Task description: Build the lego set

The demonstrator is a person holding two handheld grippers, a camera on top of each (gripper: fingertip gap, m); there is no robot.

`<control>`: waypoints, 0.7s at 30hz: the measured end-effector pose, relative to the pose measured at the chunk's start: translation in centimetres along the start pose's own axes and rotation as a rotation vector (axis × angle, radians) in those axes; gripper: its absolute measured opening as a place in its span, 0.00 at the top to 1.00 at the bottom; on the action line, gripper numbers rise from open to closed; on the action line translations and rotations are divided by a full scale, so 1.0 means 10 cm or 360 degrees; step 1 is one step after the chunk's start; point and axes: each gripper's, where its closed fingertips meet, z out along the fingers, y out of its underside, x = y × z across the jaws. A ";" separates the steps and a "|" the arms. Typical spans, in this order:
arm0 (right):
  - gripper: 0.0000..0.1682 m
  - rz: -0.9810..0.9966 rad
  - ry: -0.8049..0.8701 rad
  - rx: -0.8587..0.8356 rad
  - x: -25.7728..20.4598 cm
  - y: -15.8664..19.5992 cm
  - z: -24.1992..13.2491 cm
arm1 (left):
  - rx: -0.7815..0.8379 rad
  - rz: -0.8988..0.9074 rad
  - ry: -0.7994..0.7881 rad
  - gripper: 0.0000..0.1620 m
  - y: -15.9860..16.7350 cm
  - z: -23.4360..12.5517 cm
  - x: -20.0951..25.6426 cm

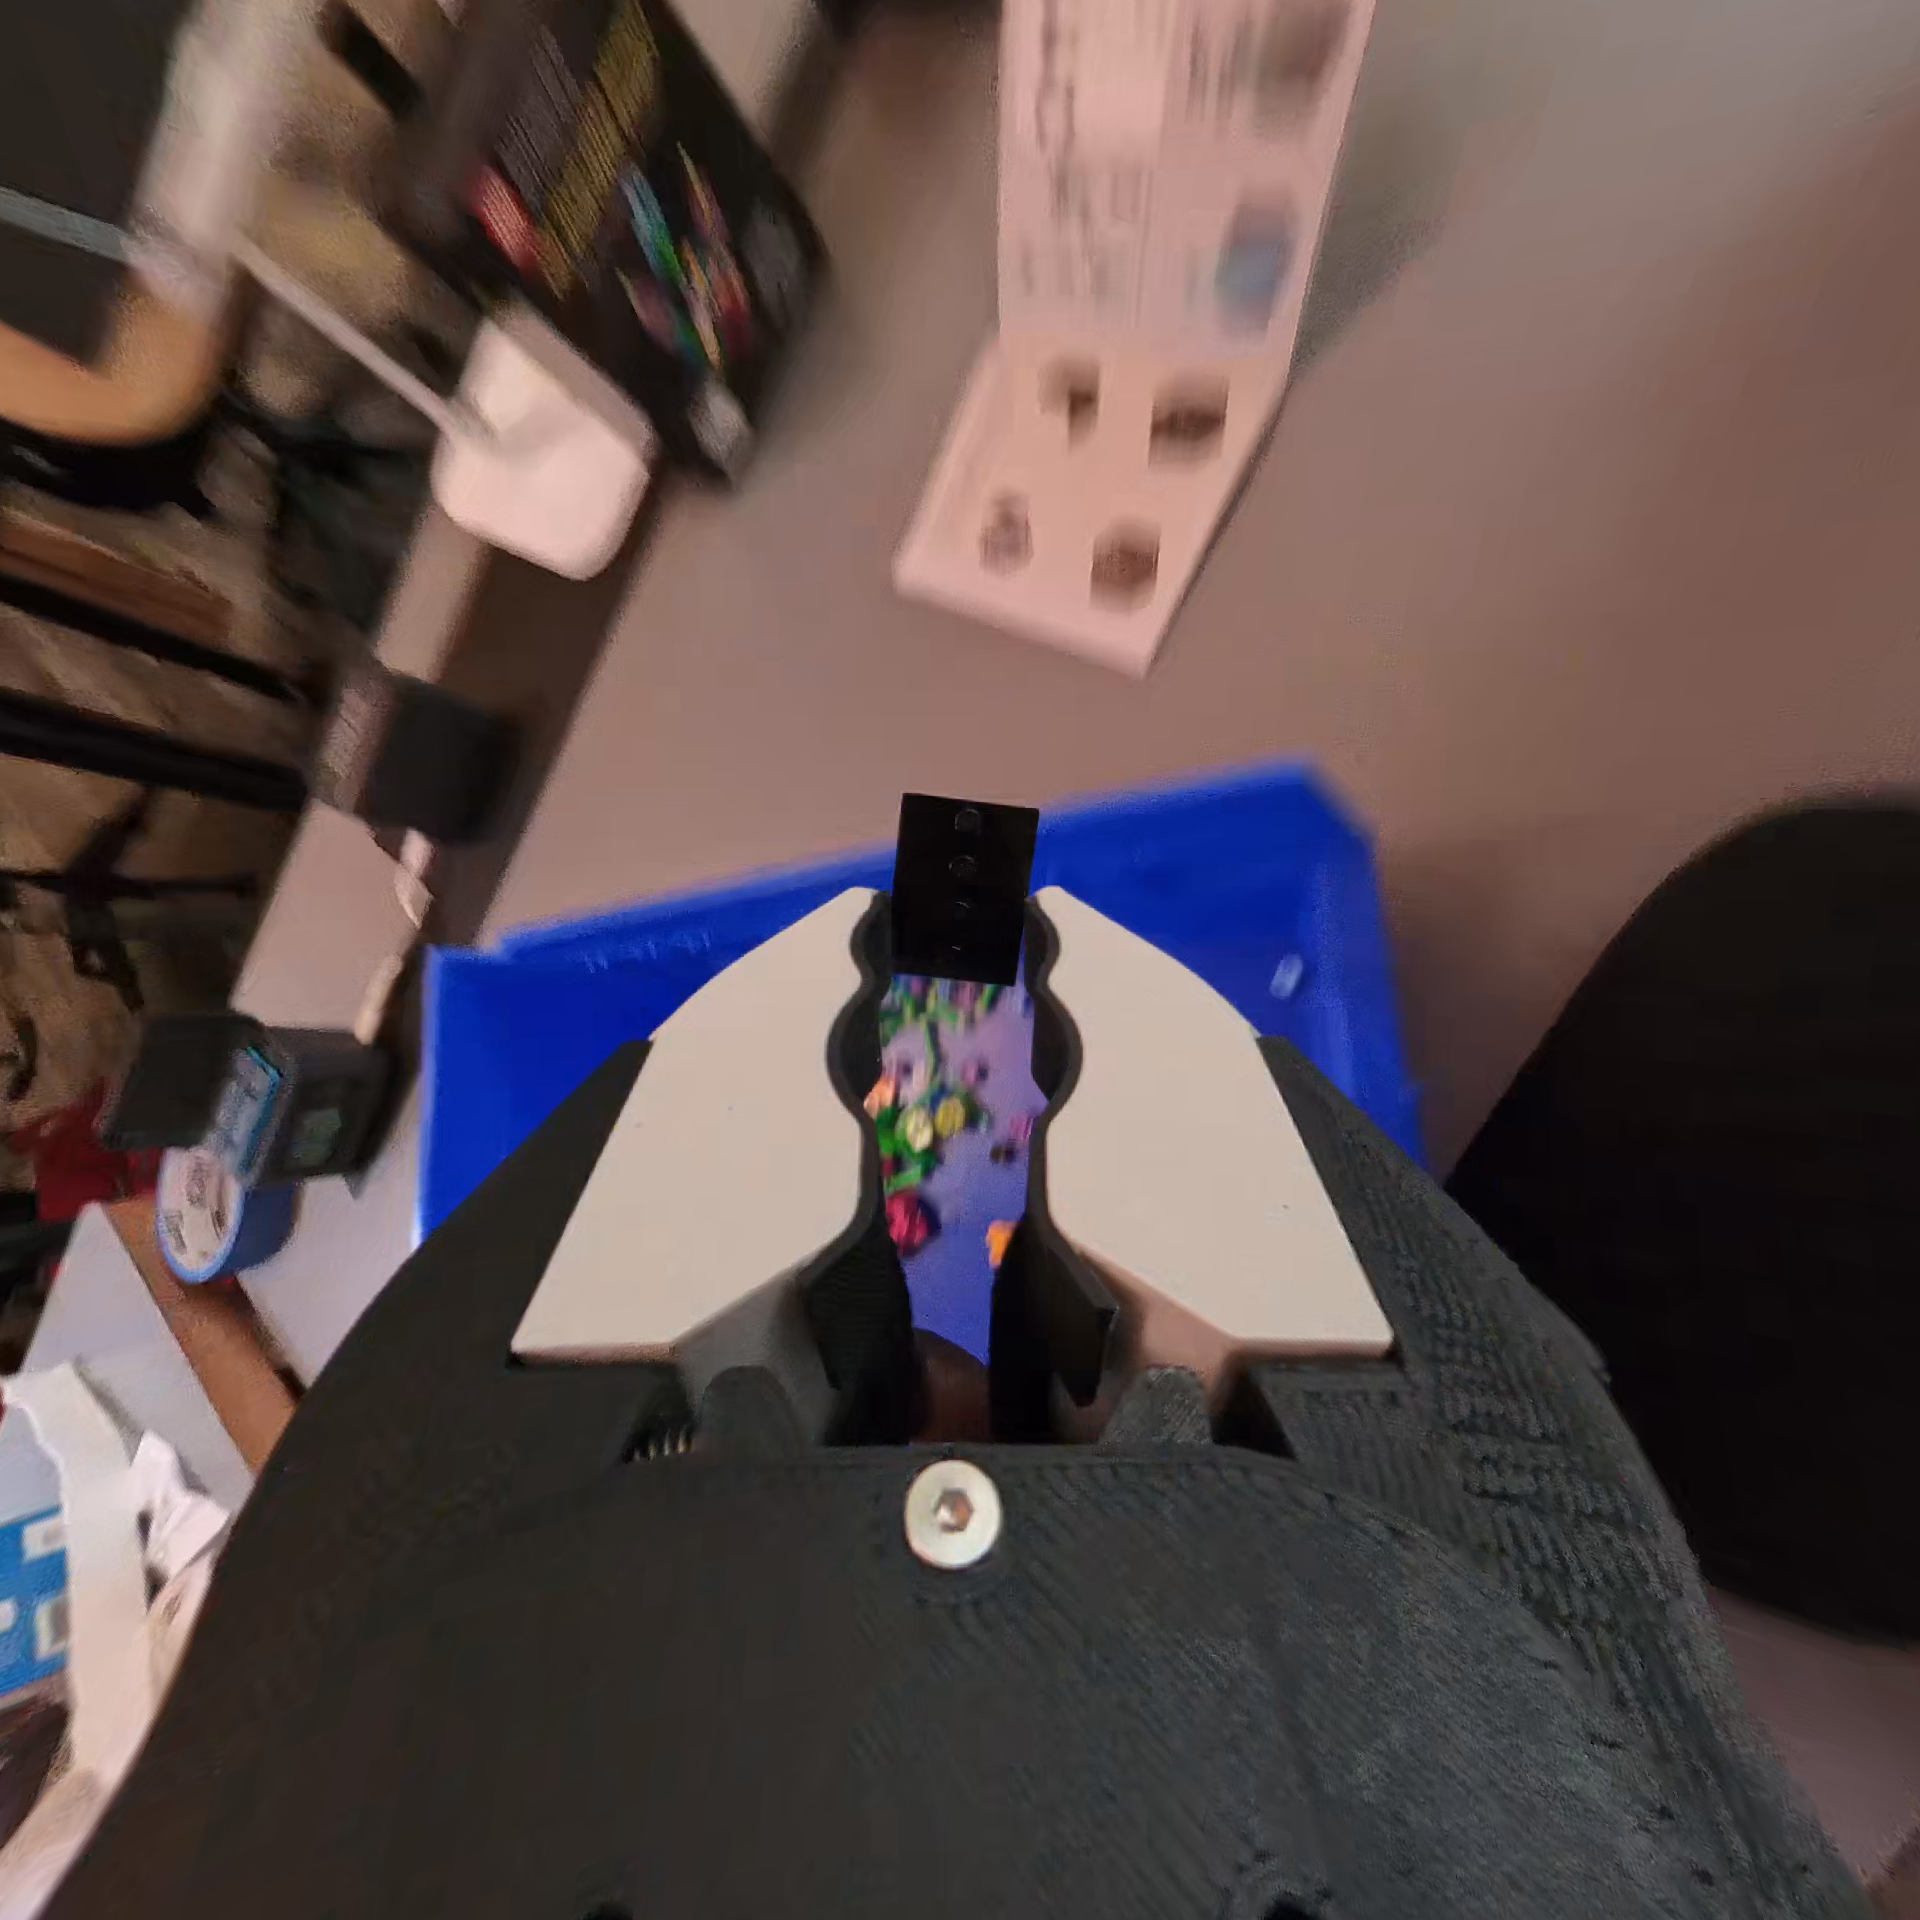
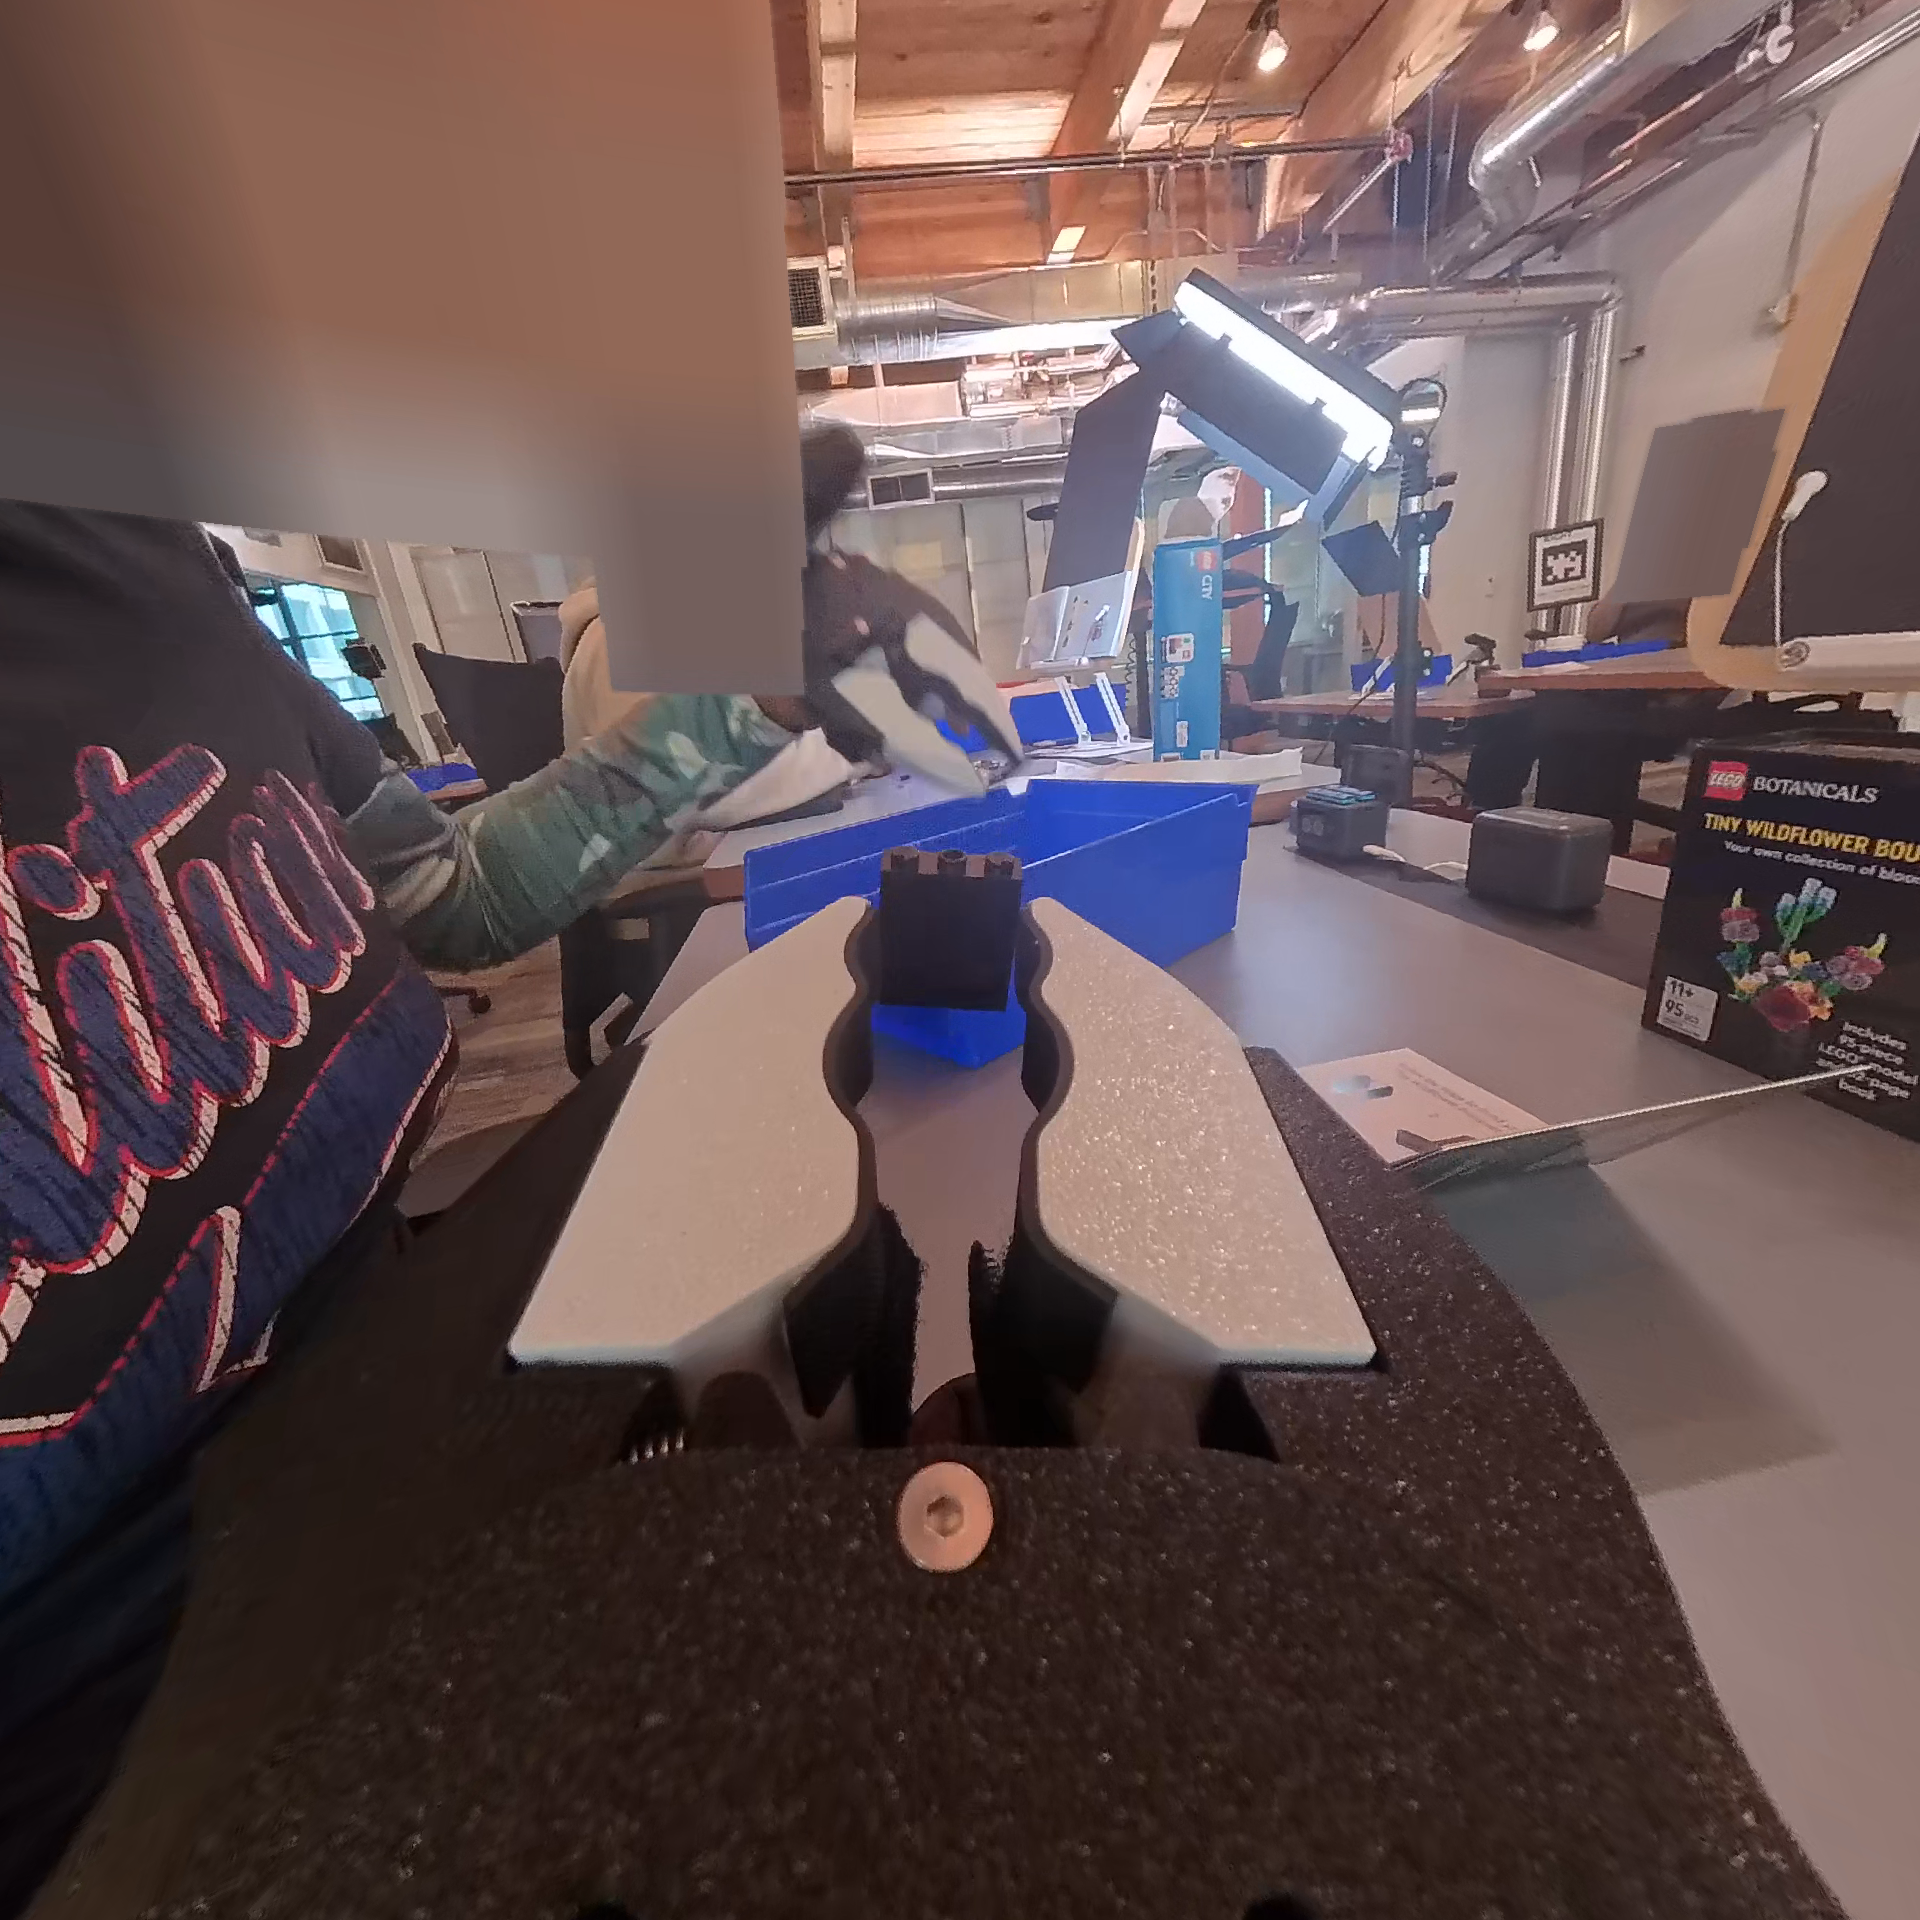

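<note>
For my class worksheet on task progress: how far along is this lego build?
Early stage. Done: nothing assembled shows. In hand: the left gripper pinches a black plate above the blue bin of loose pieces; the right gripper pinches a black brick. Left: joining these, then the remaining pieces.

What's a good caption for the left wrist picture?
Left gripper pinches a black brick above the blue bin.

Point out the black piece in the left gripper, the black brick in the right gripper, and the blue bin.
black piece [image 1: 961, 883], left wrist view, studded face.
black brick [image 2: 948, 930], right wrist view, front face.
blue bin [image 2: 1138, 873], right wrist view, front wall.
</note>
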 end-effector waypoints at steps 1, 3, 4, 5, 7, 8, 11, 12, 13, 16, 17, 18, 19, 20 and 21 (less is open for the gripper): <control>0.85 0.0004 -0.0003 -0.0008 0.00 0.01 0.01 | 0.0139 -0.0038 -0.0046 0.85 -0.25 -0.15 0.03; 0.85 0.0000 0.0003 -0.0030 0.00 0.04 0.03 | 0.0391 -0.0082 0.0000 0.85 -0.70 -0.31 0.28; 0.85 -0.0007 0.0007 -0.0041 0.00 0.06 0.04 | 0.0487 -0.0099 0.0104 0.85 -0.90 -0.30 0.50; 0.85 -0.0017 0.0005 -0.0055 -0.01 0.07 0.05 | 0.0531 -0.0113 0.0250 0.85 -1.03 -0.22 0.75; 0.85 -0.0043 0.0006 -0.0091 -0.02 0.10 0.06 | 0.0451 -0.0118 0.0492 0.85 -1.12 0.10 1.23; 0.85 -0.0061 0.0010 -0.0111 -0.02 0.11 0.06 | 0.0355 -0.0097 0.0569 0.85 -1.08 0.31 1.42; 0.85 -0.0123 0.0045 -0.0188 -0.01 0.16 0.05 | 0.0122 -0.0062 0.0728 0.85 -0.90 0.85 1.79; 0.85 -0.0136 0.0050 -0.0211 -0.01 0.18 0.04 | 0.0096 -0.0071 0.0775 0.85 -0.88 0.94 1.87; 0.85 -0.0145 0.0051 -0.0232 -0.02 0.20 0.04 | 0.0073 -0.0074 0.0805 0.85 -0.87 1.01 1.91; 0.85 -0.0169 0.0039 -0.0304 -0.03 0.29 0.05 | -0.0005 -0.0017 0.0827 0.85 -0.83 1.13 1.94; 0.85 -0.0177 0.0032 -0.0328 -0.04 0.31 0.06 | -0.0022 -0.0009 0.0845 0.85 -0.82 1.15 1.96; 0.85 -0.0184 0.0021 -0.0353 -0.04 0.34 0.08 | -0.0036 0.0000 0.0858 0.85 -0.82 1.17 1.97; 0.85 -0.0193 0.0010 -0.0375 -0.05 0.36 0.10 | -0.0047 0.0017 0.0863 0.85 -0.82 1.19 1.98; 0.85 -0.0200 -0.0002 -0.0395 -0.06 0.39 0.11 | -0.0058 0.0035 0.0868 0.85 -0.81 1.21 1.99; 0.85 -0.0202 -0.0017 -0.0409 -0.07 0.41 0.12 | -0.0071 0.0049 0.0880 0.85 -0.81 1.23 2.00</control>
